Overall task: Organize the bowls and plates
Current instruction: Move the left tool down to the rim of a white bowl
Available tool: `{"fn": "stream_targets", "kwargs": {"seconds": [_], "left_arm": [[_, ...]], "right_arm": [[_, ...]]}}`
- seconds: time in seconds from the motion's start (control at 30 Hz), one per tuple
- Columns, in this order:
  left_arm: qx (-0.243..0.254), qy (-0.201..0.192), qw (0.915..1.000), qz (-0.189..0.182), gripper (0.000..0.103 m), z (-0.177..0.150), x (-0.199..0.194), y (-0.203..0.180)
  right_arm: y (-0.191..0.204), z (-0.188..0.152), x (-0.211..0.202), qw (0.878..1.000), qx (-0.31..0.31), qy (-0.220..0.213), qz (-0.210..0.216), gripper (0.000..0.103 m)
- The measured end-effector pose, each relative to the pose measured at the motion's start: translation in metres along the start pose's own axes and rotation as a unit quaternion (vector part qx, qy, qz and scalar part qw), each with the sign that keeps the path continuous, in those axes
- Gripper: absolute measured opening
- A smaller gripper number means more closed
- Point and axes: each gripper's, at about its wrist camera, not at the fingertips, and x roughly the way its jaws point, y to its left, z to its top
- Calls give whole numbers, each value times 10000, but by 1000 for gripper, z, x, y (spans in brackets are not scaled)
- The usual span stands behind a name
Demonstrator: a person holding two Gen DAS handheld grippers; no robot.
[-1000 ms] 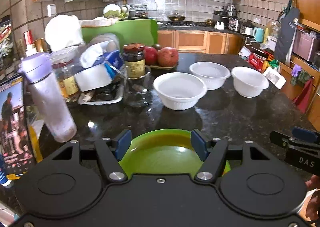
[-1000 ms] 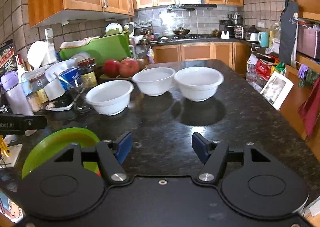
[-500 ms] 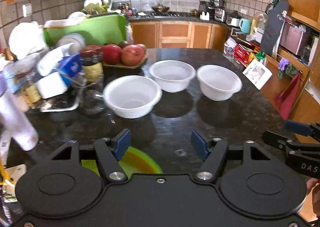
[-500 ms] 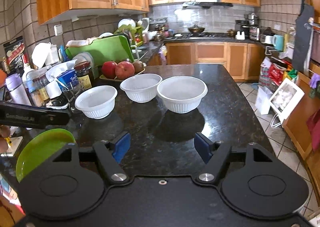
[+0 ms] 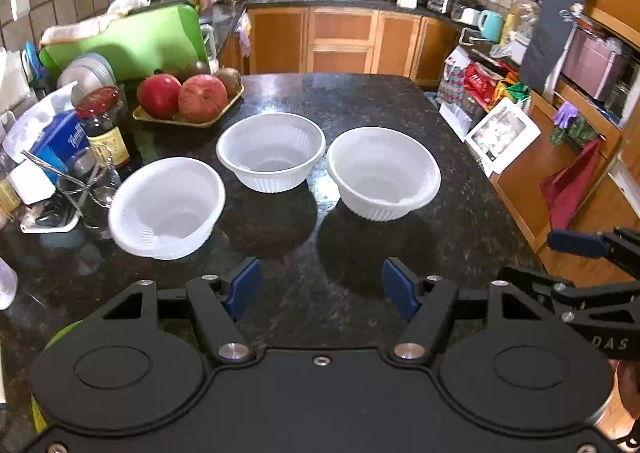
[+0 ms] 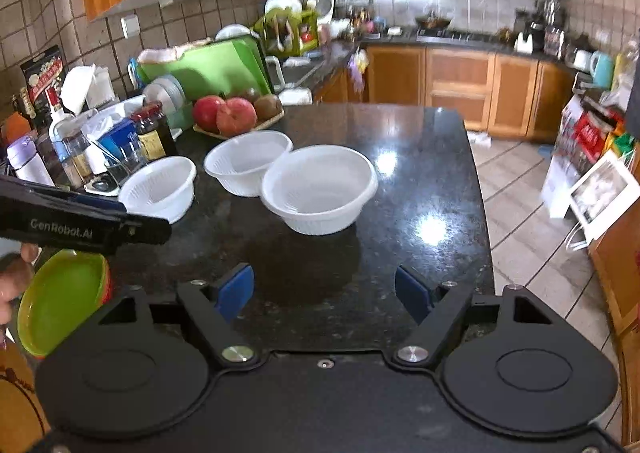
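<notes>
Three white ribbed bowls stand in a row on the dark stone counter: the left bowl (image 5: 166, 207) (image 6: 158, 187), the middle bowl (image 5: 271, 151) (image 6: 248, 161) and the right bowl (image 5: 383, 173) (image 6: 319, 187). My left gripper (image 5: 321, 289) hangs open over bare counter just short of them, nothing between its blue pads. My right gripper (image 6: 325, 293) is also empty, its jaws opening, and it points at the right bowl. A green plate (image 6: 60, 301) on a red one lies at the counter's near left corner, mostly hidden in the left wrist view.
Clutter fills the counter's left side: a dark jar (image 5: 102, 121), a glass with utensils (image 5: 84, 181), a tissue pack and a green cutting board (image 5: 128, 41). A tray of apples (image 5: 188, 99) stands behind the bowls. The counter's right edge drops to a tiled floor (image 6: 520, 193).
Both grippers have swung to the right across the counter. The green plate slid out from between the left gripper's pads to the far left. The right gripper's pads stand wider apart.
</notes>
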Motion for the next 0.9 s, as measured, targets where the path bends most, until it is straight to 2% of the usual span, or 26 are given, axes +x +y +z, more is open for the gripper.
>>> {"fn": "stream_targets", "kwargs": {"seconds": [0.2,0.3,0.4,0.47,0.73,0.9], "left_arm": [[-322,339,9981,405,70,23,29,-11],[-393,536,9960,601,70,30,41,-14],[-529,693,9941,645,70,37,48,-15],[-570,752,9930,716,70,40,52,-16],[-712,784,9923,647,70,56,61,-24],[-759,745,9907,846,70,65,70,-25]], "right_arm": [[-21,23,25,9989,-152,422,-128,82],[-31,36,38,9981,-15,615,-31,82],[-39,51,50,9965,166,805,121,82],[-42,60,58,9955,211,911,160,86],[-39,84,90,9943,-52,1012,322,88],[-49,102,109,9953,-90,907,315,87]]}}
